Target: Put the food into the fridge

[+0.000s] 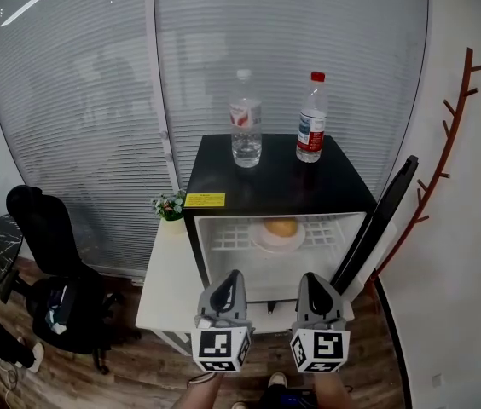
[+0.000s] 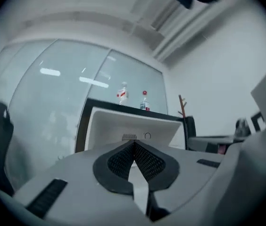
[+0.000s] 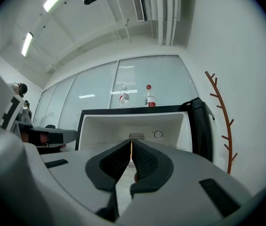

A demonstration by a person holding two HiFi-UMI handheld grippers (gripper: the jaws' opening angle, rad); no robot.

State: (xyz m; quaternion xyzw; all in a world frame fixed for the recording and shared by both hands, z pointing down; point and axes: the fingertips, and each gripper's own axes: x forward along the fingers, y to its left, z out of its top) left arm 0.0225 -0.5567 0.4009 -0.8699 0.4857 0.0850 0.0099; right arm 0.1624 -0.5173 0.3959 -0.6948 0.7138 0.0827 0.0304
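A black mini fridge (image 1: 279,186) stands with its door (image 1: 385,216) swung open to the right. On its wire shelf a white plate (image 1: 266,241) carries a round orange-brown piece of food (image 1: 281,227). Both grippers hover side by side in front of the fridge opening, below the shelf. My left gripper (image 1: 231,277) is shut with nothing between its pads, and its tips meet in the left gripper view (image 2: 133,145). My right gripper (image 1: 312,279) is likewise shut and empty (image 3: 131,142). Each gripper view looks into the white fridge interior (image 3: 133,121).
Two water bottles, one white-capped (image 1: 246,130) and one red-capped (image 1: 311,119), stand on the fridge top. A white side table (image 1: 168,279) with a small plant (image 1: 170,204) is at the left. A black office chair (image 1: 53,262) lies further left, and a red coat rack (image 1: 445,143) stands at the right wall.
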